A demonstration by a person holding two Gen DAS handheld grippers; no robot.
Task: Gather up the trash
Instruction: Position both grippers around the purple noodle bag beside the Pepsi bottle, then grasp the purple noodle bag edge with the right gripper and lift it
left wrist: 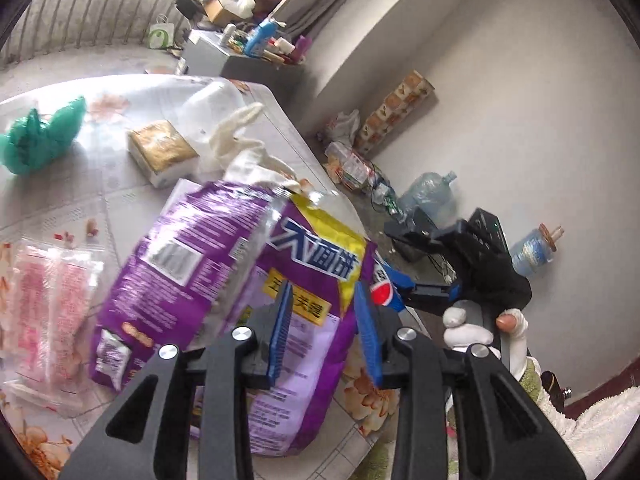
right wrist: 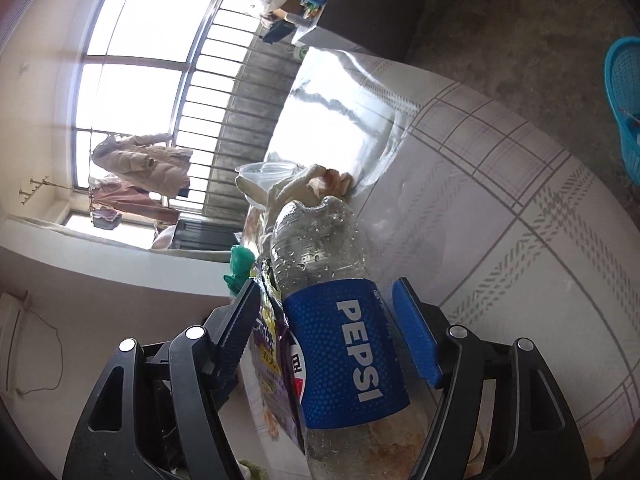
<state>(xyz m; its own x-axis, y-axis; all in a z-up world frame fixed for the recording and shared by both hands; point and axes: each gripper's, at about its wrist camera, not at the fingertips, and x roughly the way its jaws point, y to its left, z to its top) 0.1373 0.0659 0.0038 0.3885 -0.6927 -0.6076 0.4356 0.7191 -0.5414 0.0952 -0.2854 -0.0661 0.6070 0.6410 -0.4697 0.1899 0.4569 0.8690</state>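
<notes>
A purple and yellow snack bag [left wrist: 208,248] stands tilted over the table, and my left gripper [left wrist: 322,292] is shut on its lower part, blue pads on either side. A clear Pepsi bottle [right wrist: 344,344] with a blue label sits between the pads of my right gripper [right wrist: 326,284], neck pointing away, with the edge of the snack bag [right wrist: 272,344] squeezed against its left side. In the left wrist view the Pepsi bottle [left wrist: 382,286] and my right gripper [left wrist: 404,284] lie against the bag's right edge.
On the floral-cloth table [left wrist: 120,200] lie a green plastic bag [left wrist: 40,140], a tissue pack [left wrist: 160,152], a white glove [left wrist: 240,148] and pink-printed clear wrappers [left wrist: 48,300]. A water jug [left wrist: 428,192] and litter sit on the floor by the wall. A blue basket [right wrist: 624,104] stands at the right.
</notes>
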